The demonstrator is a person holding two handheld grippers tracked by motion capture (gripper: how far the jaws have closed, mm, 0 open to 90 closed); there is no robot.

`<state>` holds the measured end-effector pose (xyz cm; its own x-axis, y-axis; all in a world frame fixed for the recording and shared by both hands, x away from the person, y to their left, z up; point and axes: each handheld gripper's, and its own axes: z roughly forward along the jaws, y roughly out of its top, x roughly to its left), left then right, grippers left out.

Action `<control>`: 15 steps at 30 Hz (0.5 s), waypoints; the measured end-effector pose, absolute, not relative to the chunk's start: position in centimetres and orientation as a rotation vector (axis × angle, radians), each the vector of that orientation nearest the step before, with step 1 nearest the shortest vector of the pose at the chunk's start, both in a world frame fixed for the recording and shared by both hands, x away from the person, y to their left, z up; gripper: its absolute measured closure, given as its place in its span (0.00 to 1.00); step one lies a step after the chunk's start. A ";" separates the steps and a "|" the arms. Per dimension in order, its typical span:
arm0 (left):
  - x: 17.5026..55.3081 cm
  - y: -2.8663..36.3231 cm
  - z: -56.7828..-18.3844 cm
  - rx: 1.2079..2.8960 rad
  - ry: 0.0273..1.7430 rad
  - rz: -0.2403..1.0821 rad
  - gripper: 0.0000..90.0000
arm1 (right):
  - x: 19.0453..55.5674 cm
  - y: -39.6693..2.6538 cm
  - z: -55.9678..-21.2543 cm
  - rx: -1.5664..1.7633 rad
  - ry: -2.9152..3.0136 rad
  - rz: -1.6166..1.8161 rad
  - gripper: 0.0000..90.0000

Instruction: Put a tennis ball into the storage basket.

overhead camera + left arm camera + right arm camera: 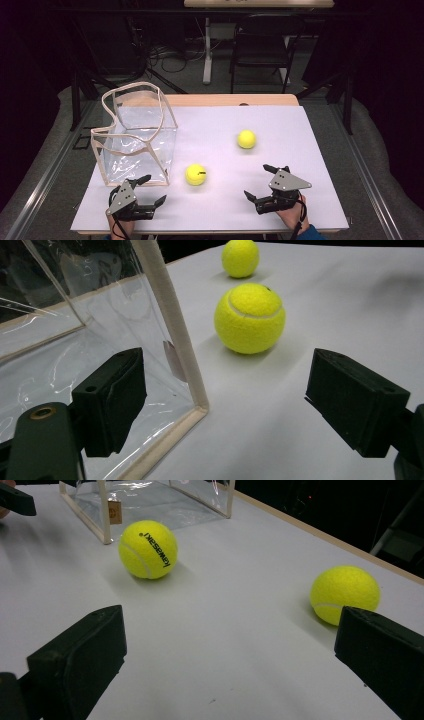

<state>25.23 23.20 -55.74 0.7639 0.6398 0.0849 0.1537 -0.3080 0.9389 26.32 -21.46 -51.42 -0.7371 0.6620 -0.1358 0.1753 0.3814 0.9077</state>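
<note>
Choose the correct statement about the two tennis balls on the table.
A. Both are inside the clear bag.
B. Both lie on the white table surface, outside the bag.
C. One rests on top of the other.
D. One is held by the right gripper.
B: the nearer tennis ball and the farther tennis ball both lie apart on the white table surface, outside the clear bag, and no gripper touches them.

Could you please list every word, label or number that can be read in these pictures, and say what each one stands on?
"kawasaki": black print, seen upside down, on the nearer tennis ball.
Small tan tag on the clear bag: marking too small to read.
Farther tennis ball: no print on the side that shows.
</note>
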 end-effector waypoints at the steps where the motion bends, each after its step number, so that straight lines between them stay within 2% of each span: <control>1: 25.2 23.2 -55.7 1.852 0.612 0.547 0.18 | 26.4 -21.3 -51.4 0.717 2.164 1.337 0.00; 15: 25.1 23.2 -55.7 1.852 0.603 0.550 0.18 | 28.3 -19.0 -50.4 0.677 2.210 1.328 0.00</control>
<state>25.13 23.19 -55.66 0.7659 0.6366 0.0898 0.1475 -0.3099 0.9393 28.27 -19.02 -50.42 -0.7669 0.6262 -0.1407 0.1698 0.4095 0.8964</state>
